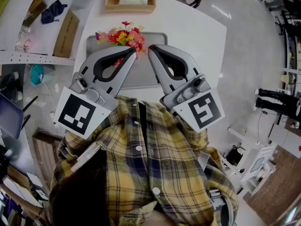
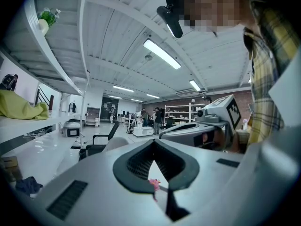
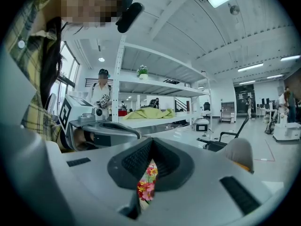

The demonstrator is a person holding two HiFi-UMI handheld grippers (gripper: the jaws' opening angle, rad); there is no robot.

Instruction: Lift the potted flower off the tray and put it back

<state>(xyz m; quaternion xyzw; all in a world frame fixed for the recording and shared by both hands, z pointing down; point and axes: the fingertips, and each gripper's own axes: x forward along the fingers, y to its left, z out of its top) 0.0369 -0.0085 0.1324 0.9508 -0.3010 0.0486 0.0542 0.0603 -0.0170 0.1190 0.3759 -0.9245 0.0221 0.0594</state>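
Potted flower (image 1: 124,36): seemingly on tray (image 1: 158,37), just beyond left gripper (image 1: 133,52) and right gripper (image 1: 151,49), both closed, empty; fits pre-lift or post-return.

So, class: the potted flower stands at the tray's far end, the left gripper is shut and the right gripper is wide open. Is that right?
No. The right gripper is shut too, its jaws together on nothing, as the right gripper view shows. The potted flower does stand at the tray's far end, and the left gripper is shut.
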